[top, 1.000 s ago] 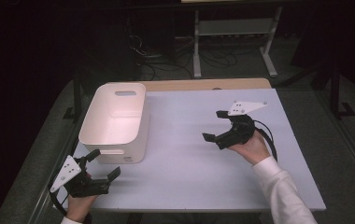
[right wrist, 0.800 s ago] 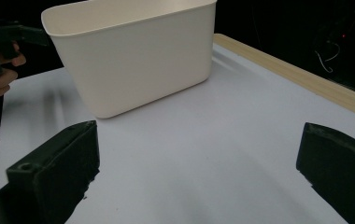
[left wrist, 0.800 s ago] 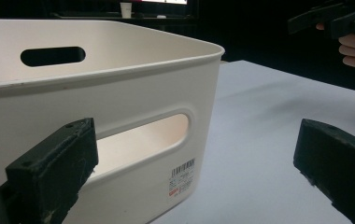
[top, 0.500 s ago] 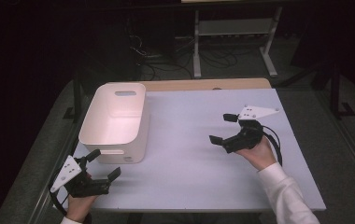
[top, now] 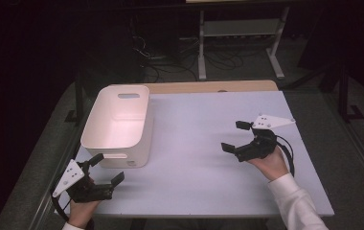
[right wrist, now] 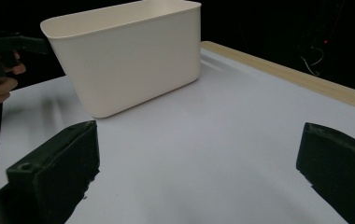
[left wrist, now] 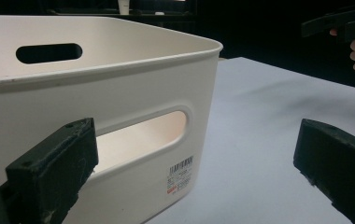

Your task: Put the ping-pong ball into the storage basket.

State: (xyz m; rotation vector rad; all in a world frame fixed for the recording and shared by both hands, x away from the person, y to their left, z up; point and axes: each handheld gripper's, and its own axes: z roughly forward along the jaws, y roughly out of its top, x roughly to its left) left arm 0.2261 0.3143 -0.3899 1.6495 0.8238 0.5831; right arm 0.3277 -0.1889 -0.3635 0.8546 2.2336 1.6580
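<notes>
A white plastic bin (top: 122, 155) with handle slots stands on the left half of the white table (top: 194, 120). My left gripper (top: 108, 167) is held just in front of the bin's near wall, at the table's front left corner, jaws wide apart and nothing between them. In the left gripper view the bin (left wrist: 119, 88) is close ahead, its near slot and barcode label between the jaws of the left gripper (left wrist: 194, 172). My right gripper (top: 233, 136) hovers over the right side of the table, open and empty, pointing left toward the bin (right wrist: 133, 51).
A wooden strip (top: 209, 86) runs along the table's far edge. Beyond it stand a metal frame (top: 237, 33) and floor cables (top: 170, 57) in the dark. Bare tabletop lies between the bin and the right gripper. The bin looks empty inside.
My right gripper has drifted to the right and a little toward the front edge. The left gripper and the bin have not moved.
</notes>
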